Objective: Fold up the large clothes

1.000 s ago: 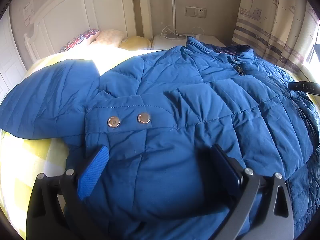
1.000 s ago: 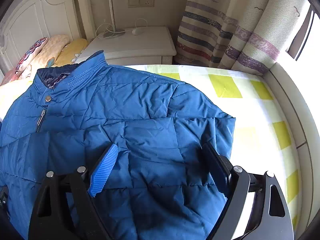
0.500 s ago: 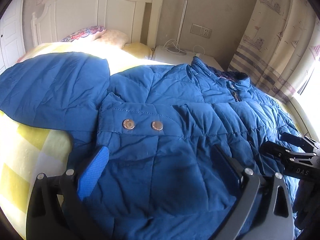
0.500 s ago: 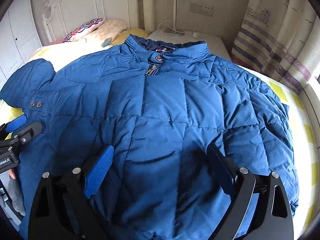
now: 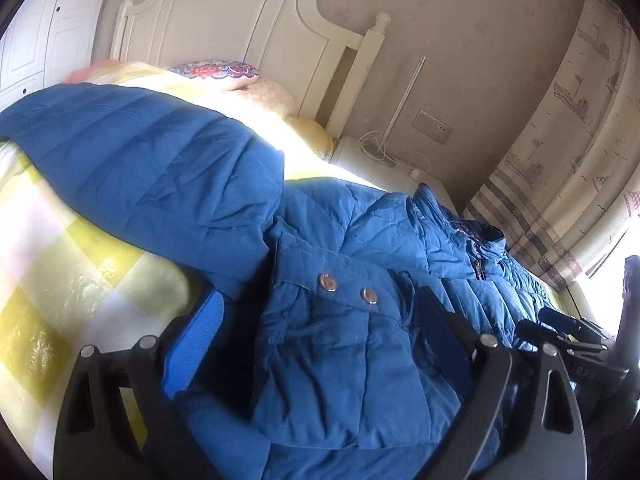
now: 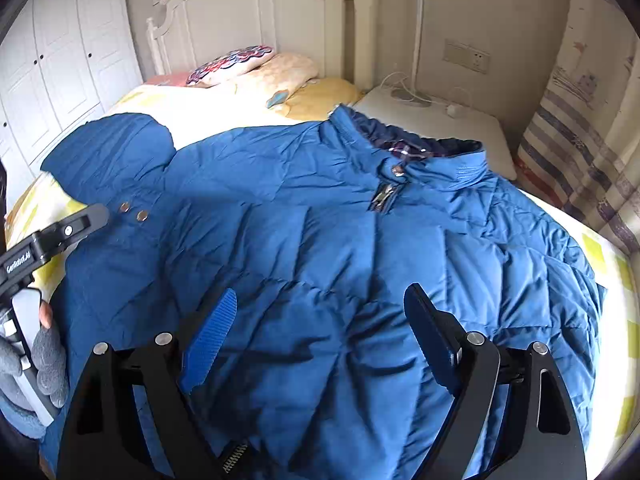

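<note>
The left tool (image 5: 316, 320) is seen with its jaws set wide but narrowing, poised over the cuff end of a sleeve (image 5: 332, 320) of the blue padded jacket (image 6: 320, 240); cloth lies between the fingers, and no pad is seen pressing on it. Two metal snaps (image 5: 347, 289) are found on that cuff, just ahead of the tool. The right tool (image 6: 320, 320) is likewise held wide and narrowing, above the lower front of the jacket, nothing being gripped. The left tool is also caught at the left edge of the right wrist view, carried by a grey-gloved hand (image 6: 28, 360) beside the jacket's snap cuff.

The jacket is spread front-up on the bed (image 5: 60, 280), which is covered in a yellow-and-white check. Its collar (image 6: 420, 152) is turned toward the white nightstand (image 6: 440, 124), and its zip is closed. Beyond the jacket, pillows (image 6: 256, 68) are piled against the white headboard (image 6: 240, 12). A striped curtain (image 6: 580, 120) hangs past the jacket's collar side.
</note>
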{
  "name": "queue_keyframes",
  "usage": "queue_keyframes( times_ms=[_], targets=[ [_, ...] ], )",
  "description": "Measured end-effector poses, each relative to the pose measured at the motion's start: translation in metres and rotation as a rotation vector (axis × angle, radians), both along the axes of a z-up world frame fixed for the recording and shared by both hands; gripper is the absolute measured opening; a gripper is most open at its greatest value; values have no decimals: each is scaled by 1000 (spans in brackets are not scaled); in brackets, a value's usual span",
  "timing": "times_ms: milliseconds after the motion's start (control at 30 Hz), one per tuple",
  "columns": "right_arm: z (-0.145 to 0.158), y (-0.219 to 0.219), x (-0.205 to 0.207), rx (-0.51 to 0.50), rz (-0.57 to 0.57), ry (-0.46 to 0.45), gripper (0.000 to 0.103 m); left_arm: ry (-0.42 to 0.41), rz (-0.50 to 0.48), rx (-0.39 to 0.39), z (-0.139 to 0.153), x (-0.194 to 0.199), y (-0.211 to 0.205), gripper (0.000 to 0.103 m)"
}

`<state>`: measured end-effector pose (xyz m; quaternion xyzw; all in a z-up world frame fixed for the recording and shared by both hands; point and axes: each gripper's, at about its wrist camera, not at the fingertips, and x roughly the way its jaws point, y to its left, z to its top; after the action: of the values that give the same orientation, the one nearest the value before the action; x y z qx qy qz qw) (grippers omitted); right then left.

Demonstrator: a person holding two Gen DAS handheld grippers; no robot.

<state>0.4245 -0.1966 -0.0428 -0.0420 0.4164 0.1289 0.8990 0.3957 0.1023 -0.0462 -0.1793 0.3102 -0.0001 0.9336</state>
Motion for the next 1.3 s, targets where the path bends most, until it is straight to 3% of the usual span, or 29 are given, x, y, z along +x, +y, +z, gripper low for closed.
queue_keyframes(
  times_ms=[100,233,333,433,633,767,867,900,933,1000,1100,1200,1300],
  targets=[
    [-3,-47,30,-1,-199,31,82,-75,-78,48,30,-5,-17,95],
    [-3,-82,42,46,-279,30,82,-53,-223,298,57,10,-88,101],
    [-4,-98,43,72,-321,5,83,100,-339,337,27,45,-128,101],
    [-31,-109,50,5,-338,73,85,252,-333,381,-30,75,-139,100],
    [-23,-113,63,-20,-251,104,86,254,-348,371,-39,75,-135,101],
    [-10,-151,88,-2,-374,44,87,249,-348,357,-38,76,-134,101],
    [-36,-182,113,-45,-480,107,88,245,-352,344,-35,75,-131,101],
    [-49,-192,117,14,-496,153,91,244,-353,341,-35,75,-130,101],
    [-49,-196,116,47,-502,135,93,244,-354,339,-34,75,-130,101],
    [-47,-192,117,19,-498,146,92,242,-355,331,-34,75,-129,101],
    [-26,-177,97,-26,-518,58,90,239,-356,322,-33,75,-128,101],
    [2,-139,49,50,-391,-48,90,234,-358,313,-33,74,-127,101],
    [5,-90,5,29,-257,-49,92,215,-362,264,-30,72,-119,101]
  ],
)
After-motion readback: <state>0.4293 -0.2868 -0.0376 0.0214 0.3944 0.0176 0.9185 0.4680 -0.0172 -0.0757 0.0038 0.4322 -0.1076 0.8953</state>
